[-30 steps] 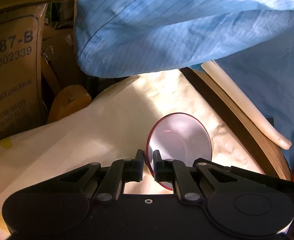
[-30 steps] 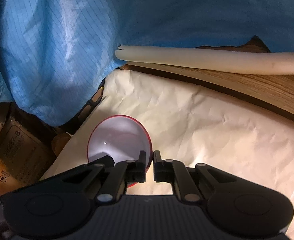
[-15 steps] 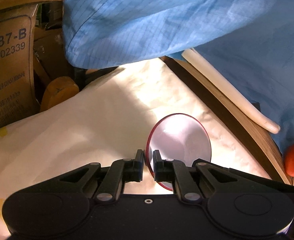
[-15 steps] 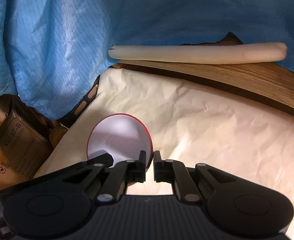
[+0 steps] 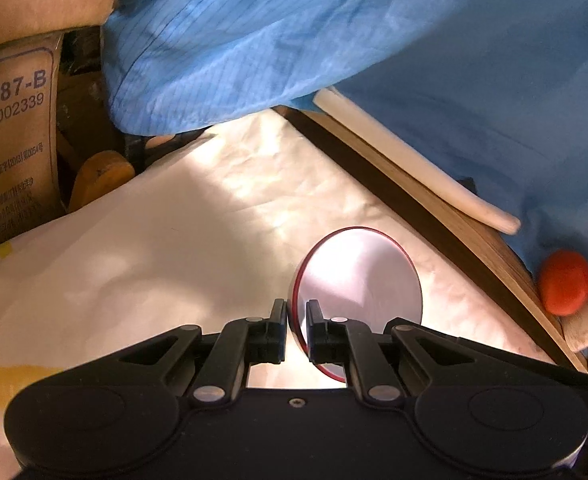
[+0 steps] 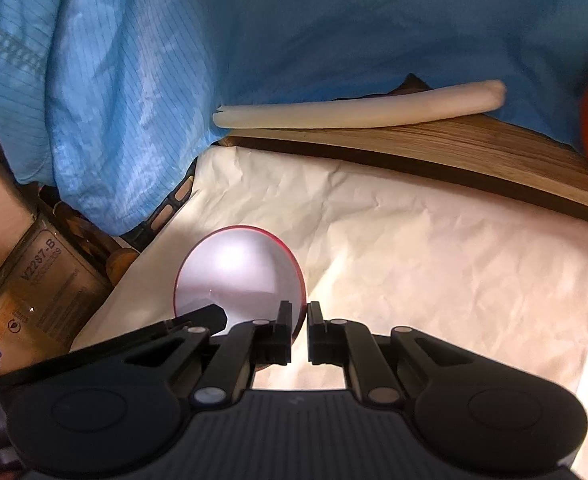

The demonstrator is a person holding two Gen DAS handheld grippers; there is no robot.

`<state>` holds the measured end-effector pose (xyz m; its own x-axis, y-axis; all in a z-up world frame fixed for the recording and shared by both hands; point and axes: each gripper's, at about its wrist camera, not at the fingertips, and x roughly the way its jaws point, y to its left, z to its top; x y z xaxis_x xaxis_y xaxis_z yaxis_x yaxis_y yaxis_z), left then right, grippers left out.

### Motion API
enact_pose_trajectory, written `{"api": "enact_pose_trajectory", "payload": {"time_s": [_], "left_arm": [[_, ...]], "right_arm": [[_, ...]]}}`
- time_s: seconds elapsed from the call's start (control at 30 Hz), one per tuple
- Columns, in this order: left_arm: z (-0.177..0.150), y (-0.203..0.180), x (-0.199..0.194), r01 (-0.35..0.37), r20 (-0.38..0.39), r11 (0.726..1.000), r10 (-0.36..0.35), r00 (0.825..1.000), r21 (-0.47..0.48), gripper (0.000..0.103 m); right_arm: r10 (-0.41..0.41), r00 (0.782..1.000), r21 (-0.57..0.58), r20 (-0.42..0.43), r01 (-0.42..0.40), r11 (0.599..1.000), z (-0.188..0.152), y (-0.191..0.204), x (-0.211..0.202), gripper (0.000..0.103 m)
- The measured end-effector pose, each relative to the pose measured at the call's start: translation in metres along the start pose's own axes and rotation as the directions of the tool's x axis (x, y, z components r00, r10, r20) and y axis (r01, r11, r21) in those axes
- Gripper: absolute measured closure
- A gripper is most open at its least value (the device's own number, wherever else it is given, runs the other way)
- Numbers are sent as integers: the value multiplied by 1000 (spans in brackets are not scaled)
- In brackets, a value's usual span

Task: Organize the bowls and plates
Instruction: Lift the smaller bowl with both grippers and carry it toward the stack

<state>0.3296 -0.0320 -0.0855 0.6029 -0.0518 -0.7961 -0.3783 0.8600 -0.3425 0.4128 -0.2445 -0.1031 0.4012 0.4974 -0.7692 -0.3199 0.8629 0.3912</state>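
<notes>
I hold the bowl [image 5: 360,280] by opposite rims, left fingers [image 5: 296,330] and right fingers [image 6: 300,332] both clamped on its thin edge, so it stays level above the papered counter [image 6: 414,260], clear of the blue sleeve [image 6: 113,80].

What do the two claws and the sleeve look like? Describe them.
Both are matte black. Each has two short flat fingers on angled link bars with silver pivot pins, above a wide rounded body. The left claw has a smooth body with a small centre screw; the right claw has a ribbed one. The sleeve is blue, with a thin dark grid.
</notes>
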Motion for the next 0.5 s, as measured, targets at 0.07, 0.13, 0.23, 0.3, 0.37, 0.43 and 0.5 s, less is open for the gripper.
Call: {"api": "enact_pose_trajectory", "payload": {"time_s": [0.07, 0.13, 0.23, 0.3, 0.37, 0.43, 0.5], "left_arm": [[-3, -3, -4, 9, 5, 1000, -9, 1000, 12, 94], [-5, -6, -8, 18, 8, 999, -18, 1000, 29, 94], [-10, -13, -13, 31, 11, 998, -32, 999, 50, 94], [-14, -16, -15, 40, 11, 997, -40, 999, 63, 94], [-17, -21, -17, 47, 10, 996, -47, 999, 76, 94], [-20, -25, -20, 54, 6, 995, -55, 998, 88, 94], [-24, -29, -22, 62, 5, 993, -63, 998, 100, 94]], "right_arm": [[-3, 1000, 6, 11, 3, 1000, -4, -1, -5, 96], [-8, 1000, 13, 27, 7, 1000, -8, -3, -12, 96], [-14, 999, 28, 43, 13, 1000, -14, -4, -21, 96], [-22, 998, 35, 52, 20, 999, -18, -5, -28, 96], [-28, 998, 37, 58, 26, 999, -21, -7, -34, 95], [-34, 997, 47, 64, 31, 998, -25, -8, -39, 95], [-39, 997, 54, 70, 35, 998, -28, -11, -45, 95]]}}
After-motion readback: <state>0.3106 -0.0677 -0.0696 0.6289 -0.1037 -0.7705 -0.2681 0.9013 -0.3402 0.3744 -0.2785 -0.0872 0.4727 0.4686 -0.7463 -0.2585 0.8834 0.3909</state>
